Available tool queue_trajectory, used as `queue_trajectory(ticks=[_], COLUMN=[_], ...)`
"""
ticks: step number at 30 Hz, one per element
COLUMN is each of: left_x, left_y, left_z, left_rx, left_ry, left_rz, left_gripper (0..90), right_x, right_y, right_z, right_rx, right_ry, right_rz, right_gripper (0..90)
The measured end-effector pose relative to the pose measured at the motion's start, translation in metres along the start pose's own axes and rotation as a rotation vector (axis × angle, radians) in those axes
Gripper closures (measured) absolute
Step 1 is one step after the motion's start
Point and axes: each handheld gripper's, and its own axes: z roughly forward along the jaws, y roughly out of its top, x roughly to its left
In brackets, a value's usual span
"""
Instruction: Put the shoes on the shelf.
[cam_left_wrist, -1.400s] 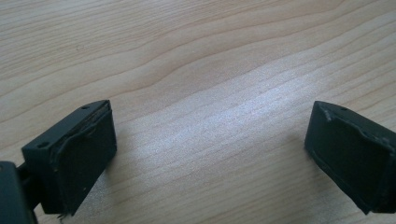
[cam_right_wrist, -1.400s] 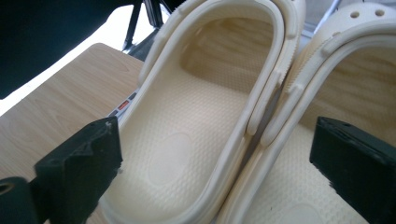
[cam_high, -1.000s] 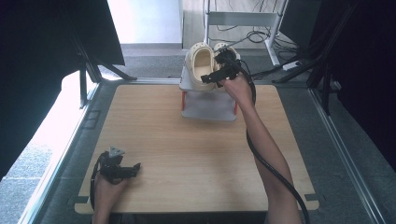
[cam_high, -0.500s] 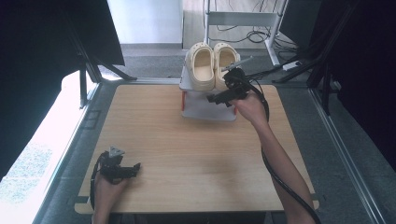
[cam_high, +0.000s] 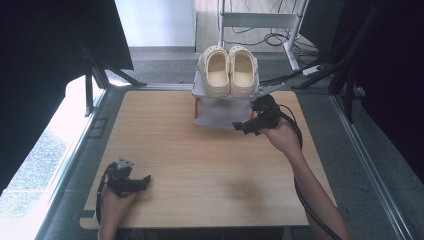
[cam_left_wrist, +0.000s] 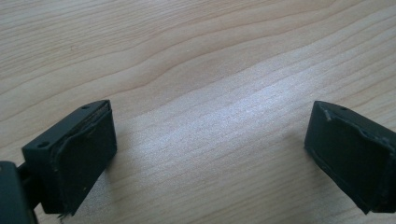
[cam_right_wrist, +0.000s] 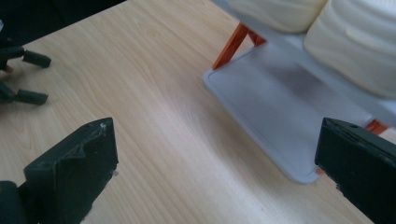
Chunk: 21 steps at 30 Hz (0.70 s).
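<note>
Two cream clogs (cam_high: 229, 70) stand side by side on the top shelf of a small grey rack (cam_high: 216, 118) with orange legs, at the far middle of the wooden table (cam_high: 200, 160). My right gripper (cam_high: 240, 127) hovers just in front of the rack's right end and points left. Its jaws are open with nothing between them. In the right gripper view (cam_right_wrist: 215, 172) the rack's bare lower shelf (cam_right_wrist: 280, 112) lies ahead, and the clogs (cam_right_wrist: 359, 42) sit above it. My left gripper (cam_high: 144, 181) rests near the front left corner, open over bare wood (cam_left_wrist: 210, 158).
Dark screens stand at the left and right of the table. A metal frame and cables lie on the floor behind the rack. The left gripper's fingers (cam_right_wrist: 28, 95) show at the far left of the right gripper view. Bare wood spans the table's middle.
My right gripper has drawn back from the clogs on the top shelf and come down toward the person, in front of the rack. The left gripper has stayed put.
</note>
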Motion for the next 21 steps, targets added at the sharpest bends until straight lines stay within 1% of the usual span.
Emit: queue_trajectory(ticks=[6,12,16,21], left_x=[-0.001,-0.001,-0.001,-0.001], left_y=[0.000,0.000,0.000,0.000], left_z=[0.000,0.000,0.000,0.000], left_rx=[0.000,0.001,0.003,0.004], left_ry=[-0.002,-0.007,-0.011,-0.011], left_rz=[0.001,0.007,0.010,0.012], left_gripper=[2.1,1.9,1.8,1.6], right_x=[-0.001,-0.003,-0.004,-0.004], right_y=[-0.024,-0.049,-0.065,-0.085], right_z=[-0.009,-0.019,-0.028,-0.037], right_rx=[0.009,0.020,0.012,0.004], right_ry=[-0.002,-0.021,-0.036,-0.043], right_rz=[0.006,0.009,0.015,0.027], right_gripper=[0.0,0.0,0.0,0.0])
